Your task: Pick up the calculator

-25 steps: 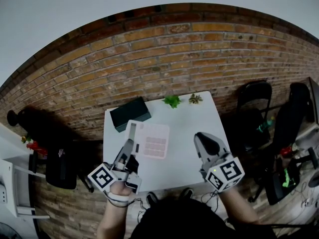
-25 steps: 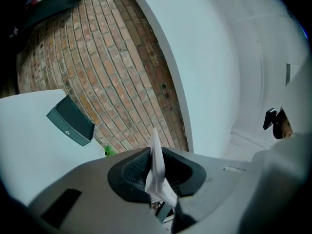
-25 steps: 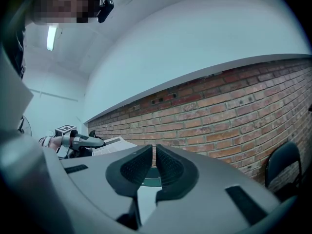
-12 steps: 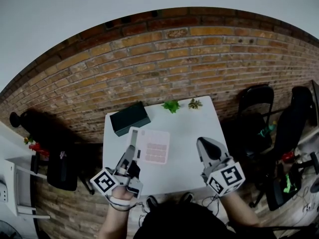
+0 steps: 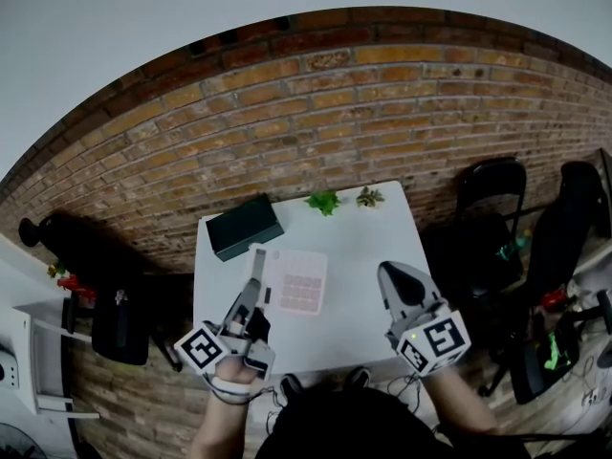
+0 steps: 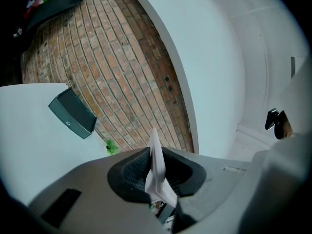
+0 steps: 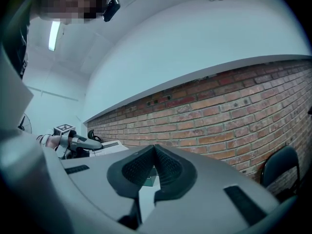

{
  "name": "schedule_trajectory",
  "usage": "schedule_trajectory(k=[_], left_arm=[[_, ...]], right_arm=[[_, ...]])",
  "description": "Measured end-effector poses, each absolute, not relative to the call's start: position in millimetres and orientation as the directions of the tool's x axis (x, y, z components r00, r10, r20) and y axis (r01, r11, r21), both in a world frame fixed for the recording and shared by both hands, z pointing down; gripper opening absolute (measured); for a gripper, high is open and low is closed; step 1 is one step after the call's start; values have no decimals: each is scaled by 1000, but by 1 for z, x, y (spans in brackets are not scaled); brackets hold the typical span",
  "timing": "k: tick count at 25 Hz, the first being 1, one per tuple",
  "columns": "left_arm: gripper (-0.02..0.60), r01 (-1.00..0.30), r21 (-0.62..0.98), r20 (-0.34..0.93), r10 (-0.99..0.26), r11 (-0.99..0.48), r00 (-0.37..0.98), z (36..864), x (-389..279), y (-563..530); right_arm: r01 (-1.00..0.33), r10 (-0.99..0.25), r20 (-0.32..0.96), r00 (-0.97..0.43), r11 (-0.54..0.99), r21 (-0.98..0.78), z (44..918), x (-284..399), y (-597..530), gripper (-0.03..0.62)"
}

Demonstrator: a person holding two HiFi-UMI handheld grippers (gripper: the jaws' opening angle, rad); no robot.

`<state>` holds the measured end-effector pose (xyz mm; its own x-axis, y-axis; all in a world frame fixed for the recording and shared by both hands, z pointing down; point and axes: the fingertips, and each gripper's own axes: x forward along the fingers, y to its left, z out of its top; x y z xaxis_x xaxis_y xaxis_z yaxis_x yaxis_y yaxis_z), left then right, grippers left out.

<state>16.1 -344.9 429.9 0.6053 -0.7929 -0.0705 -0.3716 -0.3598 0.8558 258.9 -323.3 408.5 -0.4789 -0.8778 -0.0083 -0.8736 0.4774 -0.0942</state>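
Note:
The calculator [image 5: 298,282], white with pinkish keys, lies flat over the left half of the white table [image 5: 368,247]. My left gripper [image 5: 256,264] is shut on its left edge. In the left gripper view the calculator [image 6: 155,167] shows as a thin white edge pinched between the jaws. I cannot tell whether it rests on the table or hangs just above it. My right gripper [image 5: 397,275] hovers over the table's right side, shut and holding nothing. In the right gripper view its jaws meet at the tips [image 7: 154,162], and the left gripper [image 7: 78,141] shows at the far left.
A dark green box [image 5: 241,226] sits at the table's far left corner. Two small green plants [image 5: 324,201] [image 5: 368,197] stand at the far edge before a brick wall. Black chairs [image 5: 492,199] stand to the right of the table.
Both grippers have drifted a little toward the table's near edge, and the calculator has come with the left one. The left gripper's hold is unchanged.

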Motion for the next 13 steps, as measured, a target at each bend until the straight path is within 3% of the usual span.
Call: schedule_trajectory(k=[13], left_arm=[[58, -378, 856, -58, -793, -353, 607, 434, 31, -350]], right_arm=[[-874, -878, -15, -479, 479, -79, 407, 273, -327, 6]])
